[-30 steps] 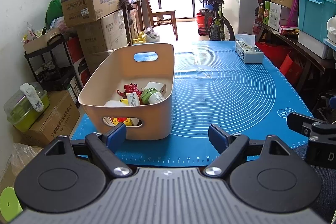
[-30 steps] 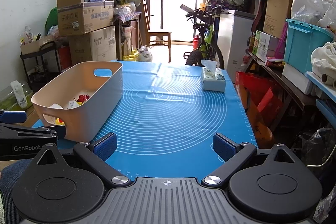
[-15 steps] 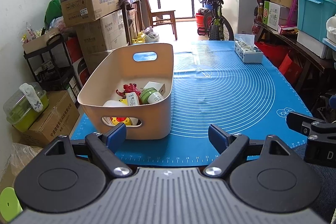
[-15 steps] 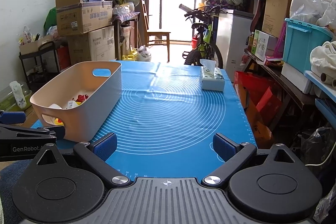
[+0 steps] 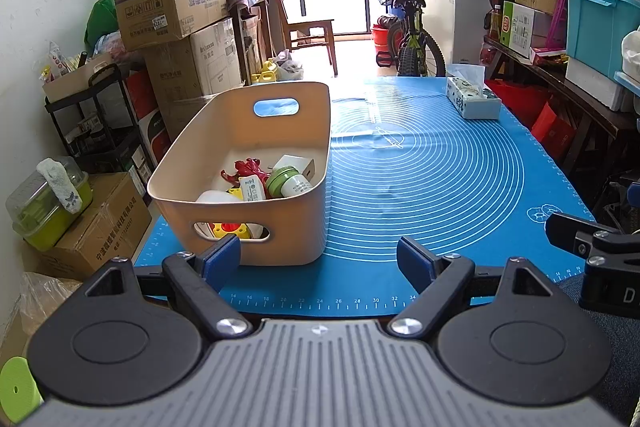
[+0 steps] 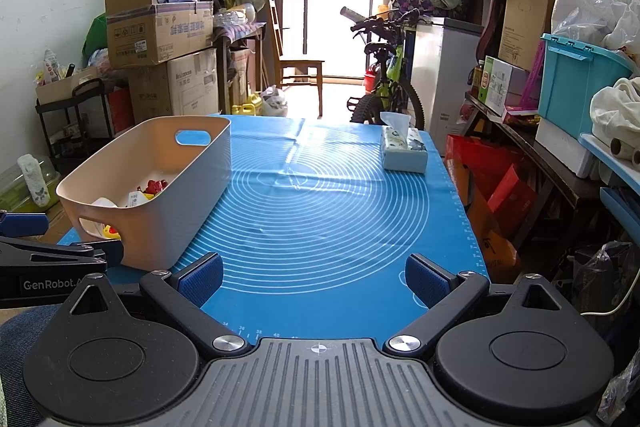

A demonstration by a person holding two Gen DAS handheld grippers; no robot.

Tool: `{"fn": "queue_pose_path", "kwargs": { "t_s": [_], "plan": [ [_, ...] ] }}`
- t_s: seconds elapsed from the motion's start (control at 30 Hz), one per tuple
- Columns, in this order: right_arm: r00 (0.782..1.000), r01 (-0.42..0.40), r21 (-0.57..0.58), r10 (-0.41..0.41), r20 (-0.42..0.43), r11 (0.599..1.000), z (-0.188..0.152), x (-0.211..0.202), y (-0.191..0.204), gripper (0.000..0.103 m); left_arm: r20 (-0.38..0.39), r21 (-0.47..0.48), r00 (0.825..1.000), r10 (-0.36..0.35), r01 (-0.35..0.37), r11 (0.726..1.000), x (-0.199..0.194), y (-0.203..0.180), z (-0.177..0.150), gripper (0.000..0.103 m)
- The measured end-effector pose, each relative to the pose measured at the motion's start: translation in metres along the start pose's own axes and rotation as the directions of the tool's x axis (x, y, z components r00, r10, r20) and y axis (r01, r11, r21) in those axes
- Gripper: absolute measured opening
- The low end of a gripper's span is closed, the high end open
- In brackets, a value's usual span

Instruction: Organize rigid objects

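Note:
A beige plastic basket (image 5: 280, 227) stands on the left part of the blue mat (image 5: 432, 179); it also shows in the right wrist view (image 6: 172, 223). Inside it lie a red toy (image 5: 248, 169), a green-lidded jar (image 5: 286, 181), a white box (image 5: 294, 165), a white bottle (image 5: 252, 189) and a yellow toy (image 5: 224, 229). My left gripper (image 5: 320, 259) is open and empty at the mat's near edge, just in front of the basket. My right gripper (image 6: 314, 277) is open and empty over the mat's near edge, right of the basket.
A tissue box (image 5: 472, 101) sits at the mat's far right, also in the right wrist view (image 6: 402, 149). Cardboard boxes (image 5: 168, 7) and a black cart (image 5: 88, 115) line the left wall. A bicycle (image 6: 384, 83) stands beyond the table. Shelves with a teal bin (image 6: 580, 83) run along the right.

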State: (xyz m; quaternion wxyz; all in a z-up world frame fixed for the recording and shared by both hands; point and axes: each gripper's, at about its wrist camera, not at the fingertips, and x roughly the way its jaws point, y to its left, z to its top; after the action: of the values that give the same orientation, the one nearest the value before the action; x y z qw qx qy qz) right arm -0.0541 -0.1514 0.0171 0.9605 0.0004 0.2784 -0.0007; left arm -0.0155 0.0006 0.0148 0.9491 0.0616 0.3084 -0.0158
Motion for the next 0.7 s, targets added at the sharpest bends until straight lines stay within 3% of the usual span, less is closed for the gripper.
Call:
{"fn": "queue_pose_path", "kwargs": {
  "t_s": [0.7],
  "plan": [
    [1.000, 0.001, 0.006, -0.001, -0.010, 1.000, -0.0041, 0.0056, -0.0001, 0.097, 0.001, 0.003, 1.000, 0.000, 0.000, 1.000, 0.0003, -0.0008, -0.0011, 0.085]
  ]
}}
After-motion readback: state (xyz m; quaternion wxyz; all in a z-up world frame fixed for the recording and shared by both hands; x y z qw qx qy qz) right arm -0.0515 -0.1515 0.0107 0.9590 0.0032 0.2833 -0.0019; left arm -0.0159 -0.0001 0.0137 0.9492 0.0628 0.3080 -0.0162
